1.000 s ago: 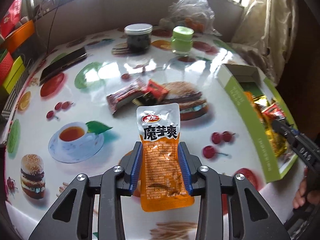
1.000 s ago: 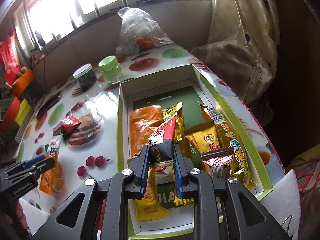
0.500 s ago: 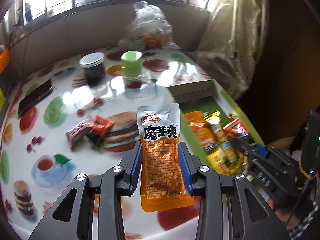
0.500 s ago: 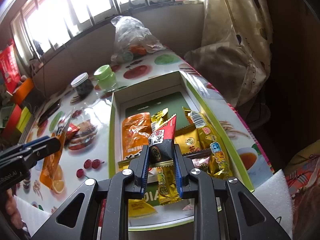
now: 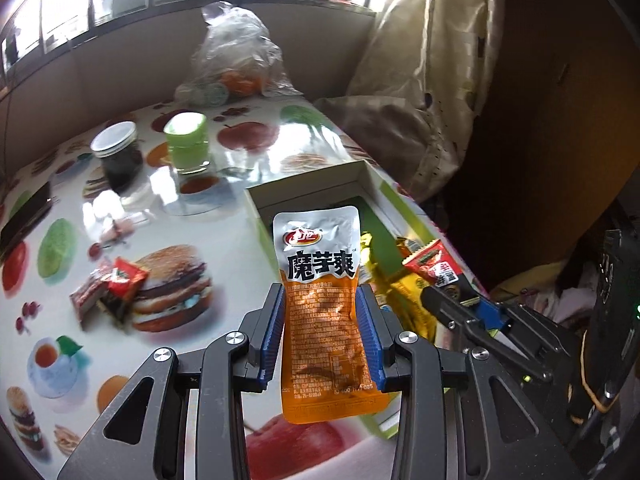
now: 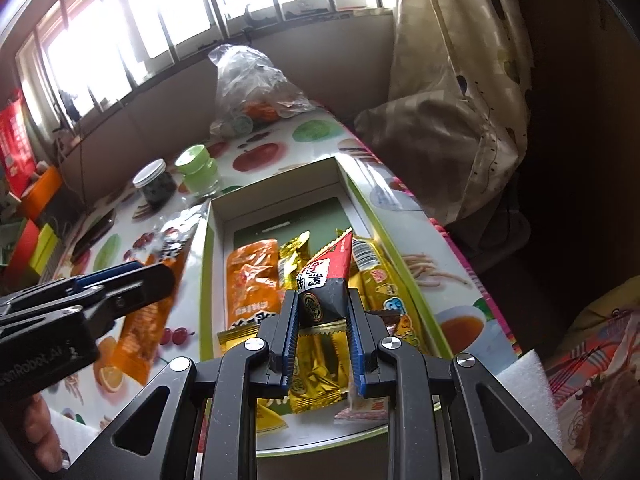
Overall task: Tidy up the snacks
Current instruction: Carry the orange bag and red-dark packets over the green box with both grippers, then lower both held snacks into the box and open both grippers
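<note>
Both tools are loaded: the left tool has its blue-padded jaws clamped on the sides of an orange-and-silver foil snack pouch, held upright over the near left edge of the box, and the right tool is pinched narrow on the black end of a small red-and-black triangular snack packet, hanging above the box's contents. Below them, the shallow green-walled cardboard box already holds a good share of the snacks: an orange pouch like the one in hand, several gold foil packets and a yellow printed wrapper, with its far end bare. I judge the sorting well advanced; these two packets have yet to be dropped in. Left of the box, on the glossy food-printed desk, a small heap of red and dark wrappers waits to be collected. Farther off stand a dark jar with a white lid and a green-lidded glass jar, then a clear plastic bag by the window.
</note>
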Demonstrator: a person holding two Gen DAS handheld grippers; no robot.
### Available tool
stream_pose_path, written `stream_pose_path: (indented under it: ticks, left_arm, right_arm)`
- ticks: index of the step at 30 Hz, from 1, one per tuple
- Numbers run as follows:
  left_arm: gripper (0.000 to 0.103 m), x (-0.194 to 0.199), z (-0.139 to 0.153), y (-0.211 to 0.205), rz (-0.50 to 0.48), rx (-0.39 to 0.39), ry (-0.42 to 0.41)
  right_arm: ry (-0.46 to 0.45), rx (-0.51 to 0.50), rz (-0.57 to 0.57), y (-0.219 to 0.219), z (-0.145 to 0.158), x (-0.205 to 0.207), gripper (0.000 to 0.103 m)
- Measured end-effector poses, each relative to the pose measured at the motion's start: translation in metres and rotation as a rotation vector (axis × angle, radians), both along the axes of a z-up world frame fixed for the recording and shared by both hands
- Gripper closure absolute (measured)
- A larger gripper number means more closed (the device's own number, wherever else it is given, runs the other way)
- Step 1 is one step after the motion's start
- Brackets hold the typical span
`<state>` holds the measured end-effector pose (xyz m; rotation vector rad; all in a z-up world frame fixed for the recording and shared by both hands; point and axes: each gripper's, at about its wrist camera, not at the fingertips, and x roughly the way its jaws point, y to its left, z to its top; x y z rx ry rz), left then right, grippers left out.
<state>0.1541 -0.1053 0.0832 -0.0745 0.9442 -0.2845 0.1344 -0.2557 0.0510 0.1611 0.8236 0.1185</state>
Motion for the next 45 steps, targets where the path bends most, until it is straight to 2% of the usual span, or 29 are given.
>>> stream_pose_path:
  ticks: [16, 26, 34, 45]
  left_arm:
    - [0.062, 0.020, -0.026, -0.024, -0.044, -0.037, 0.090]
    - [0.058, 0.026, -0.035, -0.025, -0.052, -0.064, 0.130]
    - [0.052, 0.026, -0.034, -0.022, -0.074, -0.099, 0.124]
    - [0.052, 0.020, -0.026, -0.012, -0.074, -0.131, 0.097]
  right_arm:
    - [0.007, -0.048, 0.031, 0.000, -0.007, 0.002, 0.081]
    - [0.020, -0.082, 0.027, 0.002, -0.007, -0.001, 0.067]
    - [0.026, -0.105, 0.009, 0.003, -0.006, -0.005, 0.057]
    - [0.026, -0.117, -0.043, -0.002, -0.001, -0.016, 0.056]
